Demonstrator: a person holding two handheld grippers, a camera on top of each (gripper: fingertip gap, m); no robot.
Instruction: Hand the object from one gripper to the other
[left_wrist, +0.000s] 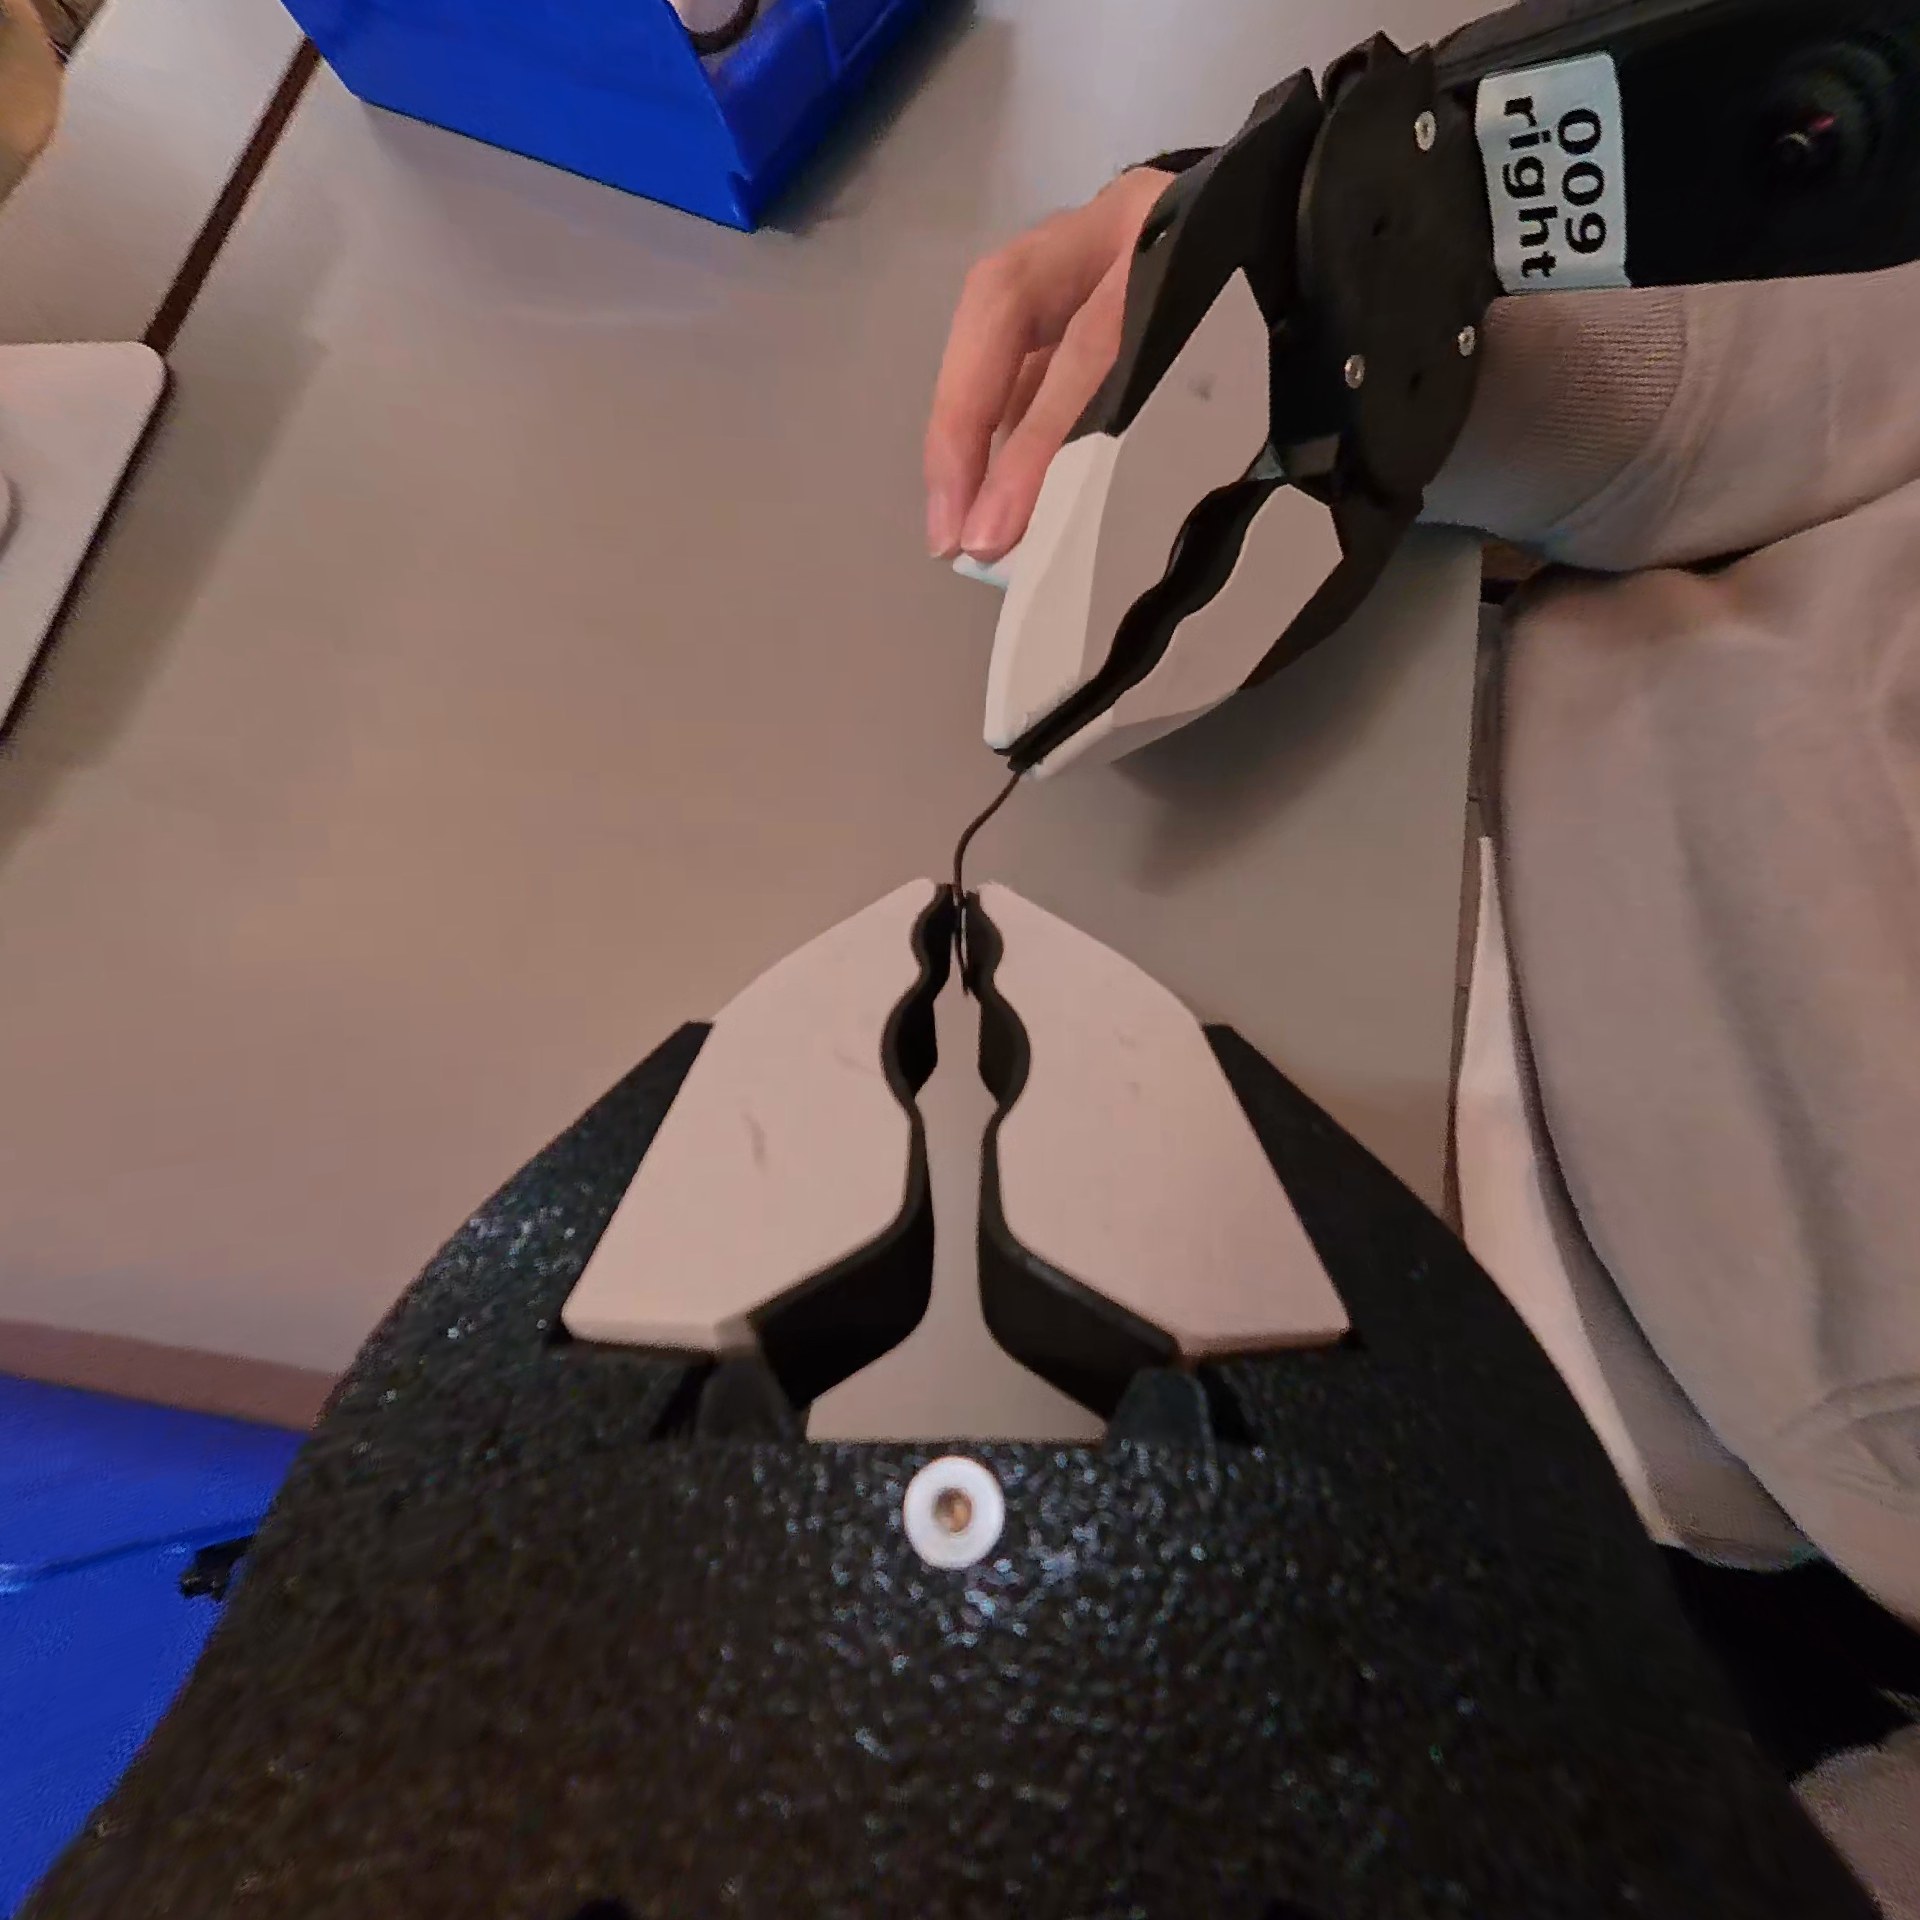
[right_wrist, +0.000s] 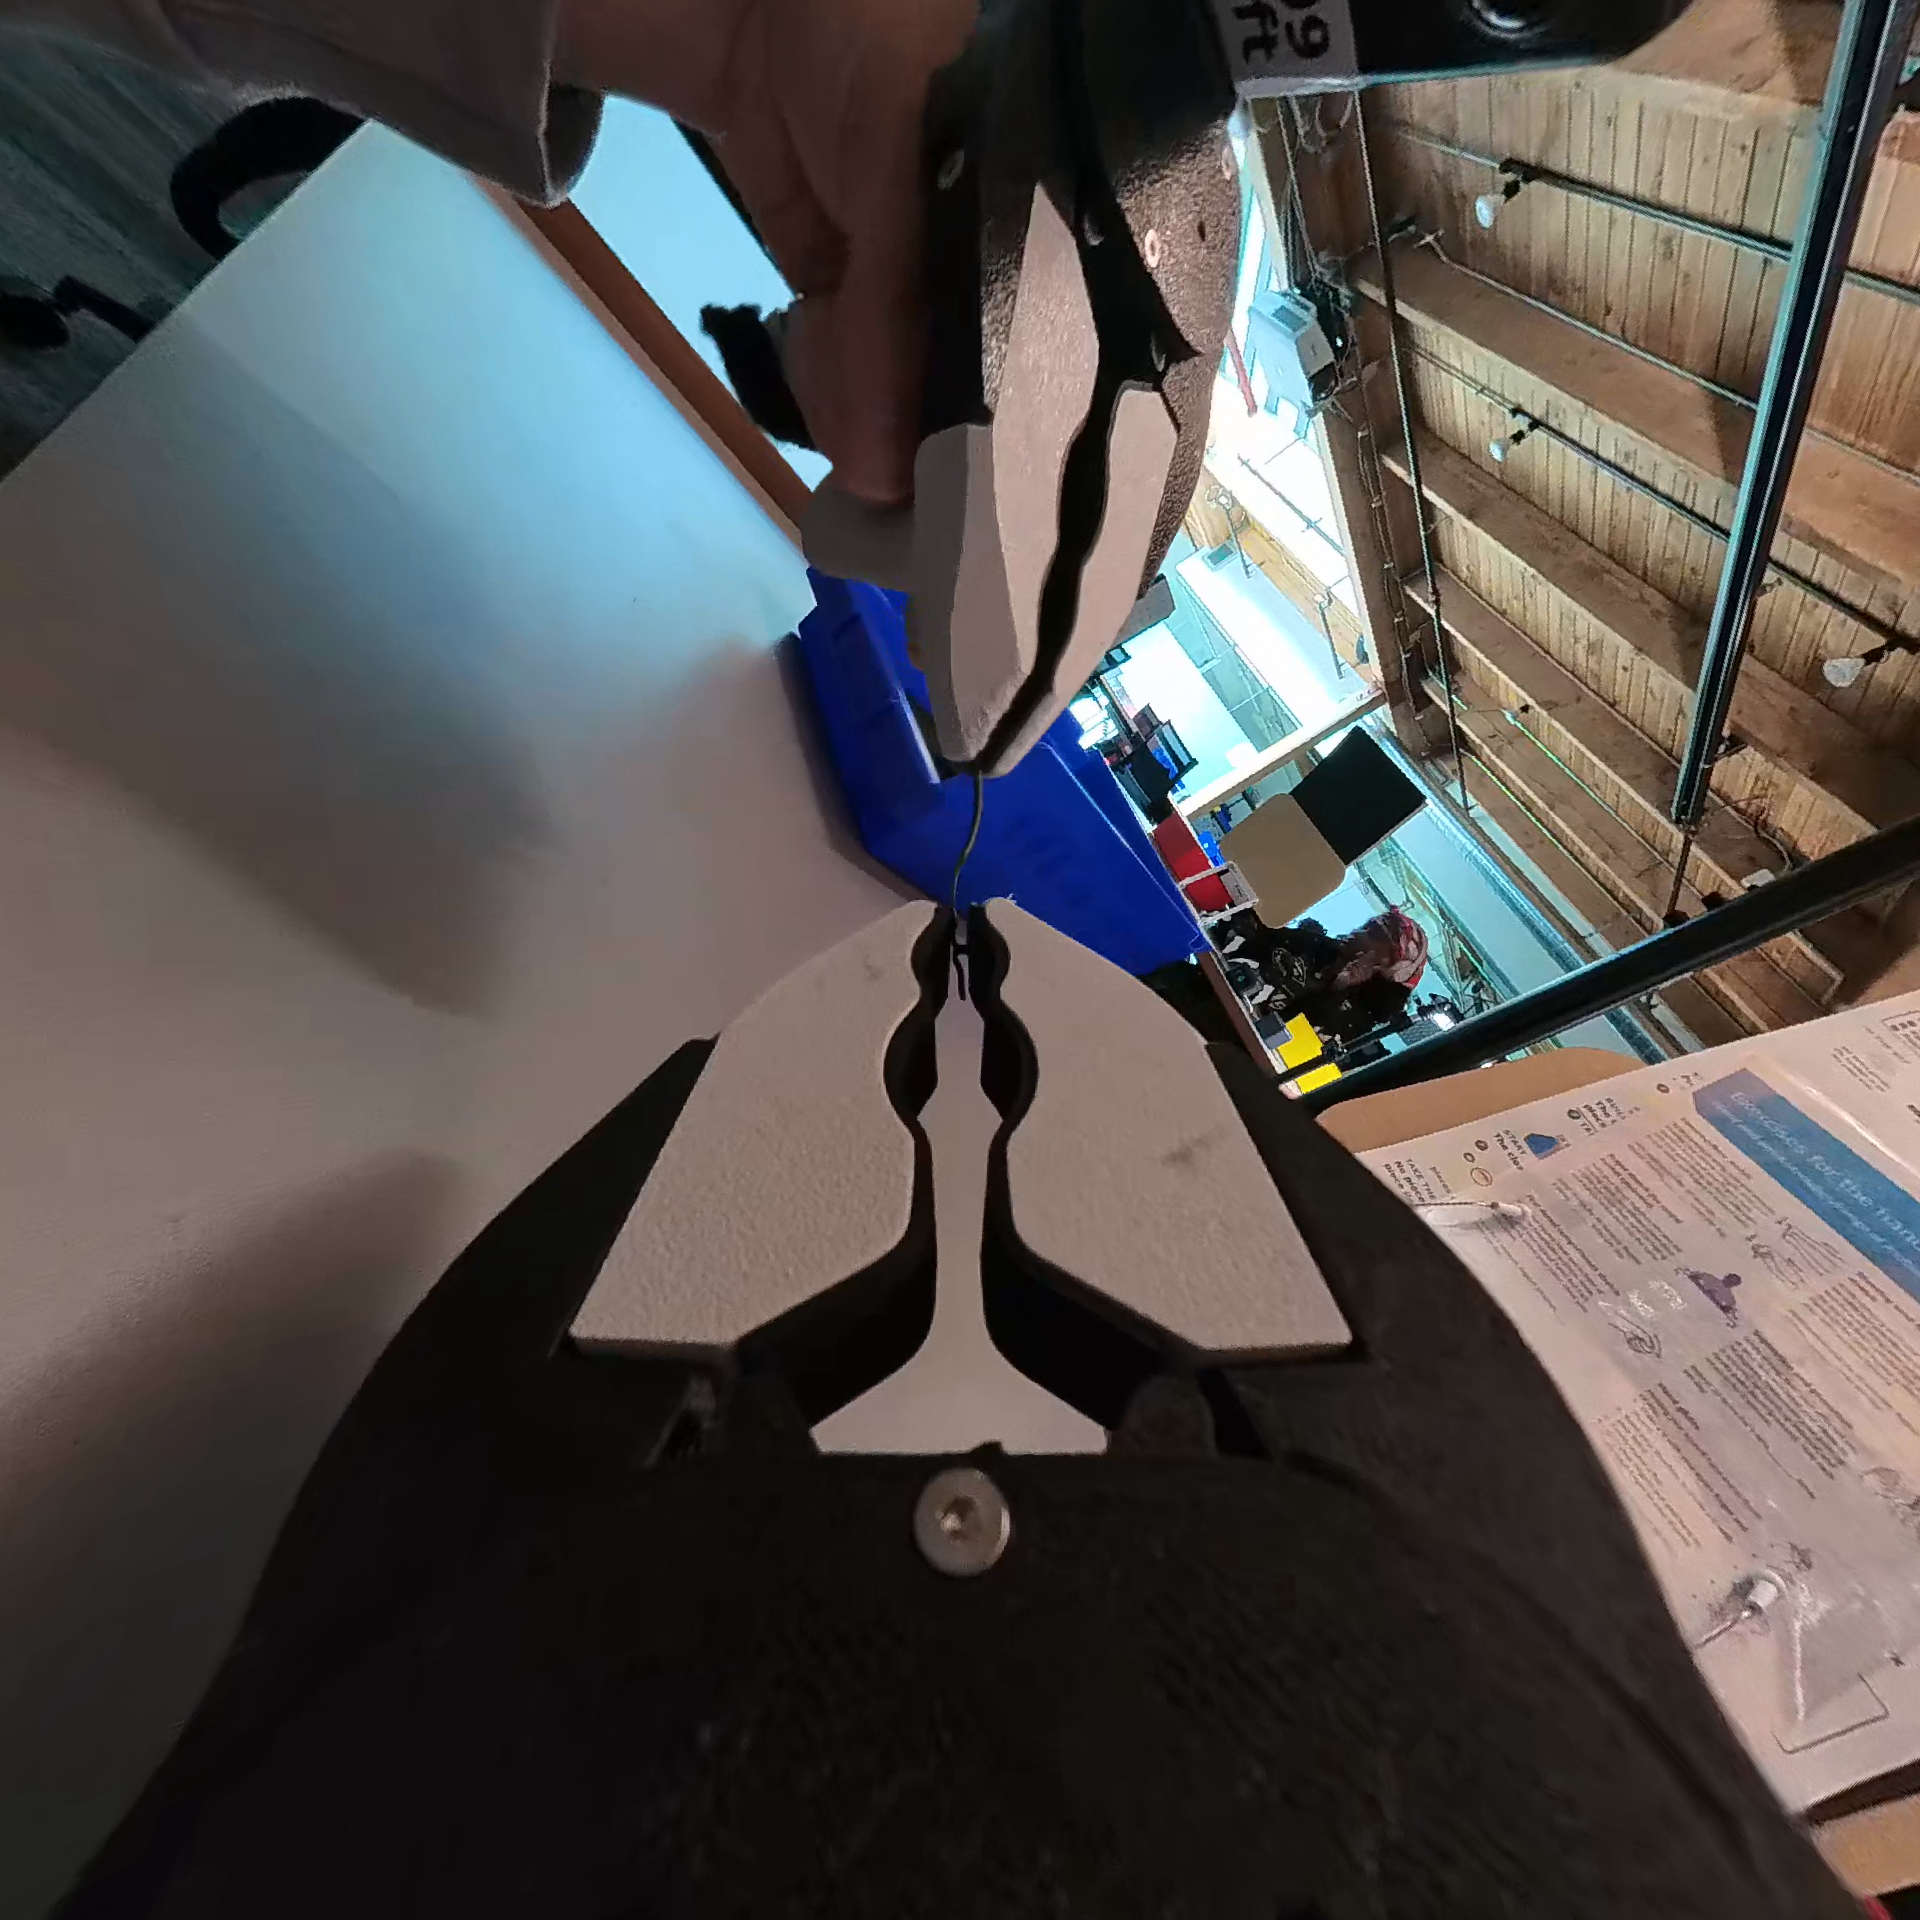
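A thin black bent wire spans between the tips of both grippers above the grey table. My left gripper is shut on one end of the wire. My right gripper comes in from the upper right and is shut on the other end. In the right wrist view my right gripper pinches the wire, and my left gripper grips it from above. Both grippers hold the wire at once.
A blue bin stands at the table's far end; it also shows in the right wrist view. A person's hand and beige sleeve hold the right gripper. Printed sheets lie at the right. Left and right tips are no more than a few centimetres apart.
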